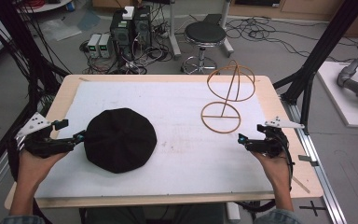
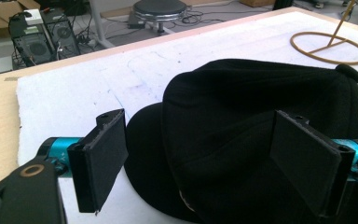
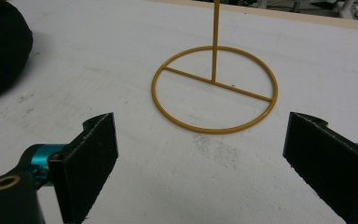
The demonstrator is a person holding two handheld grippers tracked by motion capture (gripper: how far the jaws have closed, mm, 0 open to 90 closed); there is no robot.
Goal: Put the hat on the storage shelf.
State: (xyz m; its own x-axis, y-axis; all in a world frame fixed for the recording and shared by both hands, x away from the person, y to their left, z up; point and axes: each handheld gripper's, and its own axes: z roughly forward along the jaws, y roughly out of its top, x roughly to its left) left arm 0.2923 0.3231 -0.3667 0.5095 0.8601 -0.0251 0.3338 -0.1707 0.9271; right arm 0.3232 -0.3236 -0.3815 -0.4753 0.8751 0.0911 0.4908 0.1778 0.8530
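A black cap point(image 1: 120, 140) lies flat on the left half of the white mat point(image 1: 186, 154). My left gripper point(image 1: 80, 136) is at the cap's left edge. In the left gripper view this gripper point(image 2: 205, 161) stands open, and the cap point(image 2: 256, 98) with its brim fills the gap between the jaws. A yellow wire hat stand point(image 1: 226, 91) stands upright at the back right, with a ring base point(image 3: 214, 122) and a thin post. My right gripper point(image 1: 241, 138) is open just in front of that base, and nothing is between its jaws point(image 3: 209, 163).
The white mat covers most of a wooden table point(image 1: 286, 154). Beyond the far edge, on the floor, are a black stool point(image 1: 204, 35), computer boxes point(image 1: 130, 25) and loose cables. A slanted black frame post point(image 1: 324, 46) rises at the right.
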